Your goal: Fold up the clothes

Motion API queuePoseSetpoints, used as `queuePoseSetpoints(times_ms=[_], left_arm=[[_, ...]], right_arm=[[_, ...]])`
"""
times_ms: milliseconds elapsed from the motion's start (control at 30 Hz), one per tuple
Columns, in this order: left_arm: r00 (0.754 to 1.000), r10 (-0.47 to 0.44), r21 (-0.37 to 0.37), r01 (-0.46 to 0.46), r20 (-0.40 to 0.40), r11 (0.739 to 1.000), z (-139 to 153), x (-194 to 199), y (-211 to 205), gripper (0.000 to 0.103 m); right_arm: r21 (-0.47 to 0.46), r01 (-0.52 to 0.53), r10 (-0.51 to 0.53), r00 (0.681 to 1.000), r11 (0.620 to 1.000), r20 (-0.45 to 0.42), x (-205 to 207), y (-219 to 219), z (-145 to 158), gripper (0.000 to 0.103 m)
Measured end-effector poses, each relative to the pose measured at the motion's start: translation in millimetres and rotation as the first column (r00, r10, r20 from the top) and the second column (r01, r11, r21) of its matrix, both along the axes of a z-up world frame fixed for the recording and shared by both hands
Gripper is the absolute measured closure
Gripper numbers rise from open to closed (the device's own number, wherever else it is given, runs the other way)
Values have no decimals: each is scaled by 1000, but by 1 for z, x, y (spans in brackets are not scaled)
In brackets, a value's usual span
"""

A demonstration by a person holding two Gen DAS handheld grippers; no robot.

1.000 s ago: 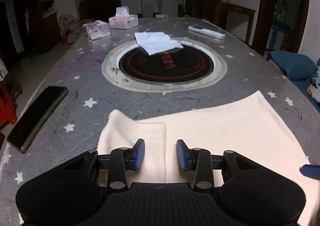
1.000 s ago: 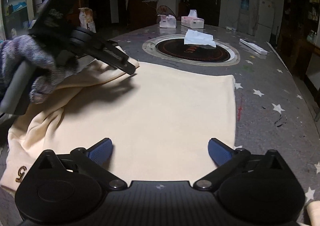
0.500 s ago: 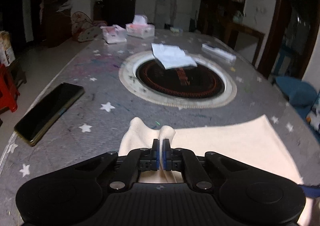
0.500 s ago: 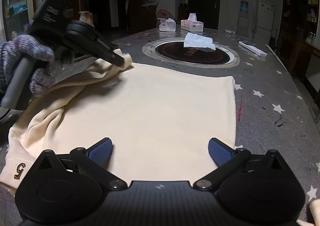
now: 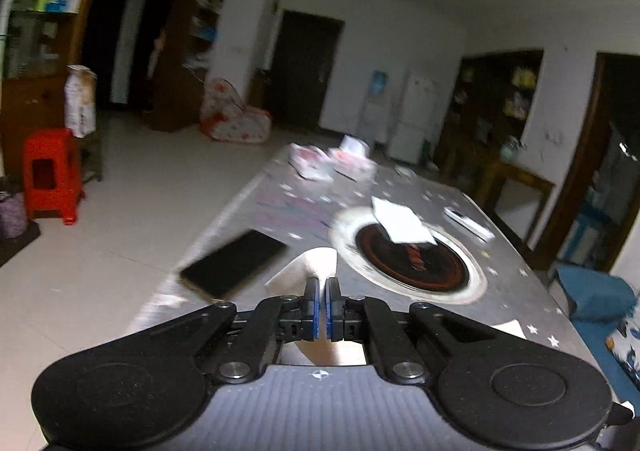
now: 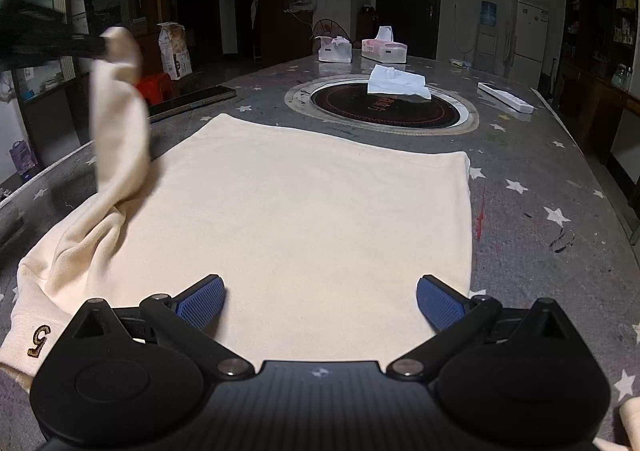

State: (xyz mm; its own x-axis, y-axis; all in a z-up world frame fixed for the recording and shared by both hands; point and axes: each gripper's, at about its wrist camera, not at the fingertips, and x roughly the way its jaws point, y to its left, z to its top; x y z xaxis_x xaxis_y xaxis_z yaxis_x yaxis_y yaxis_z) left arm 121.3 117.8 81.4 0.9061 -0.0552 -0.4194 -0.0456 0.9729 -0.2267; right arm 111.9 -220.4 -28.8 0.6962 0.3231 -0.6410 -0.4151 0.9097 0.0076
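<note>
Pinching cream garment (image 6: 304,219) sleeve aloft w/ left claw (image 5: 322,307), right claw (image 6: 318,303) spread wide, empty, only right view shows body flat.

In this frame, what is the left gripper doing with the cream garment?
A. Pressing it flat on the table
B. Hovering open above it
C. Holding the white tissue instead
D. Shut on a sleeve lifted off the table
D: the left gripper is shut on the cream garment, whose sleeve hangs lifted off the table in the right wrist view.
</note>
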Motion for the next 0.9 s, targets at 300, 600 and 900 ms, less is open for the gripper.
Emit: queuePoseSetpoints(times_ms=[300,600,900], left_arm=[[987,160,-20,-161,-30,987,-22,-65,63,100],[956,239,-17,-245,-169,969,-71,-82,90,99],[916,331,7,-339,-225,941,-79,-91,109,95]], right_arm=[[-2,0,0,1000,1000,1,0,-1,-1,0],[-1,0,0,1000,1000,0,0,0,-1,0],[1,0,0,1000,1000,-1,0,0,-1,0]])
